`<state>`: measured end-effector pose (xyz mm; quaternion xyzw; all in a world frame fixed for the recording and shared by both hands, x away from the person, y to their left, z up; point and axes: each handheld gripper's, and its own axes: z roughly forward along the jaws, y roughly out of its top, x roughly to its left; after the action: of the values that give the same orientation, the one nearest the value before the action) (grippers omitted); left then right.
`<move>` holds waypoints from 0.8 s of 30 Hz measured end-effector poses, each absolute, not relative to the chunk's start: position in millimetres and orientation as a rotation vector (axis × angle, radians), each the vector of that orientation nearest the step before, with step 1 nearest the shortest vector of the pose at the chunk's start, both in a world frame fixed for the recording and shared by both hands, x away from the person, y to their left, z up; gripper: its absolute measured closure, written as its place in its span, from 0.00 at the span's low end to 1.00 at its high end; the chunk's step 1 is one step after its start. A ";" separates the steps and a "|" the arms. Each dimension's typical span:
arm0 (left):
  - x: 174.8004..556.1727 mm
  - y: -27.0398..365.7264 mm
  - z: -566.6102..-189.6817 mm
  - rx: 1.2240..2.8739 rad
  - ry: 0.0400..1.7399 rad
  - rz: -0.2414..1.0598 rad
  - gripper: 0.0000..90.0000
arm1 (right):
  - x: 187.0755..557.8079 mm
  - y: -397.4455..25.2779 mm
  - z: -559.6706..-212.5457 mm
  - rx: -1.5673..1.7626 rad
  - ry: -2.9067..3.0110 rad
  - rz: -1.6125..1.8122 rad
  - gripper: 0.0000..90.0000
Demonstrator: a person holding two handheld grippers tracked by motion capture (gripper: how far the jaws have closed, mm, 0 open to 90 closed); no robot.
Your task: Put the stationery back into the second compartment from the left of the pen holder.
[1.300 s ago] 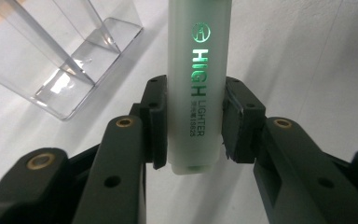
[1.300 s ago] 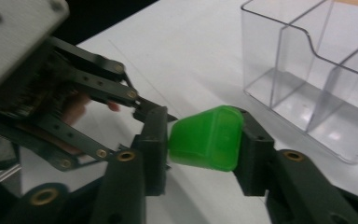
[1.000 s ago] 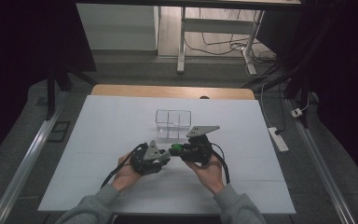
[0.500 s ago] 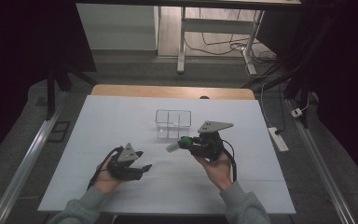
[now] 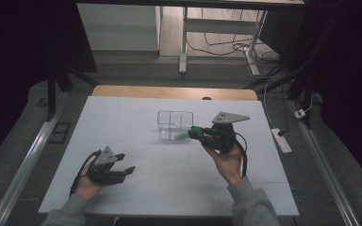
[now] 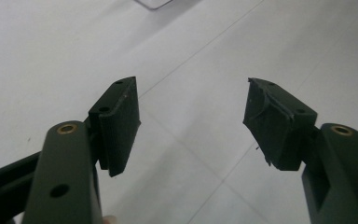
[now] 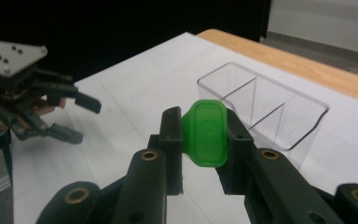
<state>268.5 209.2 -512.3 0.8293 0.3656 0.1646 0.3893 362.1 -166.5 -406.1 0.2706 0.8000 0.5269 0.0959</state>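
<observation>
White table [image 5: 169, 179], dim room behind. Right tool [image 5: 199, 133] pinches green capped tube [image 7: 207, 133], held just at 5 o'clock of clear divided bin [image 5: 175, 123]. Left tool [image 5: 125, 162] spread, empty, at 8 o'clock. Pickup done; drop into bin remains.

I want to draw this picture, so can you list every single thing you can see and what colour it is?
tube: one, clear body with a green cap, held in the right hand-held gripper, close to the box
box: one, clear plastic with dividers, middle of the table
table: one, white top with a wooden far edge
power strip: one, white, on the floor right of the table
cables: several, dark, on the floor behind the table
left hand-held gripper: one, black, open, low over the table's near left
right hand-held gripper: one, black, shut on the tube
hands: two, one on each gripper
</observation>
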 end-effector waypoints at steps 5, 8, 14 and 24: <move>265.0 222.4 -515.0 2.095 0.965 0.424 0.38 | 375.9 -164.4 -391.3 0.824 2.338 1.559 0.82; 264.4 228.6 -516.6 2.086 0.986 0.423 0.37 | 387.8 -158.3 -384.9 0.841 2.331 1.531 0.82; 265.8 233.5 -518.0 2.078 0.999 0.421 0.37 | 418.1 -145.4 -384.6 0.894 2.323 1.466 0.82; 266.5 232.7 -519.4 2.088 0.997 0.419 0.36 | 443.7 -125.0 -405.1 0.942 2.371 1.377 0.81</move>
<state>266.5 232.7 -519.4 0.8196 0.3912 0.1644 0.3849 443.7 -125.0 -405.1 0.3225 0.8119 0.4714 0.1208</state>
